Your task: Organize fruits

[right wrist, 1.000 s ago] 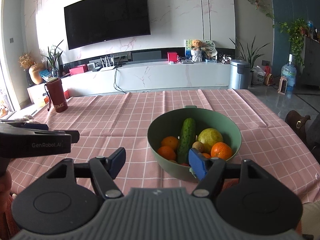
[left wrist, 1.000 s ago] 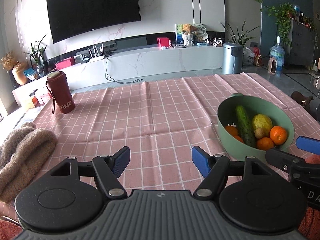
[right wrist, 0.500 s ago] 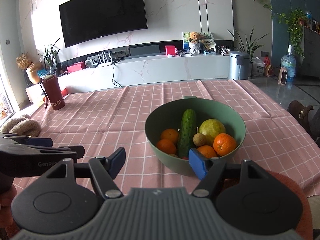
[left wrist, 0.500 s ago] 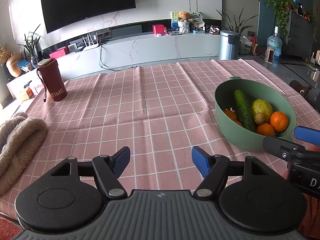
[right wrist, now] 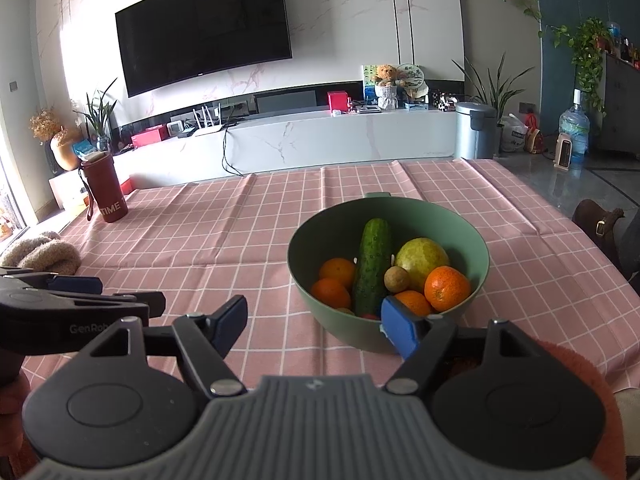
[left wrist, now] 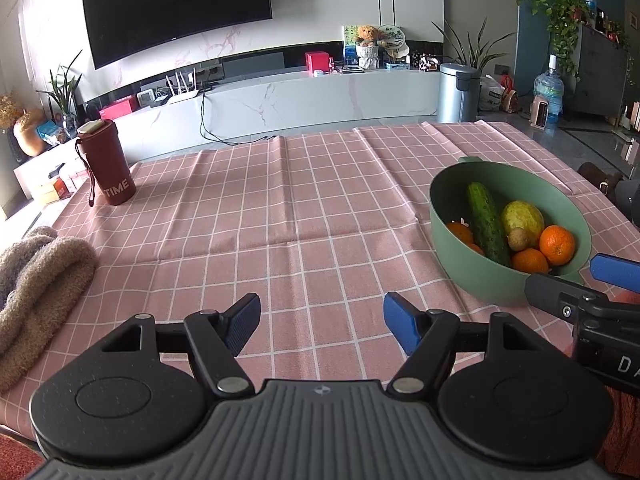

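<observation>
Through the left wrist view, the left gripper (left wrist: 321, 322) is hovering over the pink checked tablecloth (left wrist: 280, 220) with its blue-padded fingers (left wrist: 400, 328) spread wide and gripping nothing. To its right a green bowl (left wrist: 476, 284) is sitting on the cloth, holding a bumpy dark green cucumber (left wrist: 486, 222), a yellow-green round fruit (left wrist: 522, 216), a small brown fruit (left wrist: 519, 239) and several oranges (left wrist: 557, 244). The cucumber's long axis is running from the bowl's far rim toward the near side. A maroon tumbler (left wrist: 109, 162) is standing upright at far left, with a beige knit item (left wrist: 40, 280) near the table's left edge.

Through the right wrist view, the right gripper (right wrist: 314, 322) is likewise hanging spread apart and empty, just before the green bowl (right wrist: 476, 240). The cucumber (right wrist: 373, 266) is leaning lengthwise away from the camera, its far tip raised against the bowl's wall, with oranges (right wrist: 447, 288) on both sides.
</observation>
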A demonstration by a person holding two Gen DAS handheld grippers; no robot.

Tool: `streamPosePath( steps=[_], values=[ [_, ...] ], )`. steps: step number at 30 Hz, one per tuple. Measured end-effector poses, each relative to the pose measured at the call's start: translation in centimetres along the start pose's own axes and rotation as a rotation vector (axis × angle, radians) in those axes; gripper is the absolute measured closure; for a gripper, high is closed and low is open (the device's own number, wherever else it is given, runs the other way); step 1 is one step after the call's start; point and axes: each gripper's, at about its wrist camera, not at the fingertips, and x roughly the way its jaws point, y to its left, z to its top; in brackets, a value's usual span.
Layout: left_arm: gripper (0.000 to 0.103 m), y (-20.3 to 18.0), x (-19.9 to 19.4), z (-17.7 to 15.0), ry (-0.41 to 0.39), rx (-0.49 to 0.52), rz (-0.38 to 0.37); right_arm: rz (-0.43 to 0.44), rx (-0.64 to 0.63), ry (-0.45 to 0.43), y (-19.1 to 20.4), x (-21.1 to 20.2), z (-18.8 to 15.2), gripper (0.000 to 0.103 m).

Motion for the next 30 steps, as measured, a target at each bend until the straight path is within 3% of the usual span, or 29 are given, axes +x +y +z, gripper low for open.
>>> streamPosePath(
  steps=[30],
  values=[
    [0.02, -0.05, -0.34, 0.13, 0.002, 0.0, -0.004, -0.001, -0.001, 0.0, -0.04, -0.01, 0.02, 0.032]
  ],
)
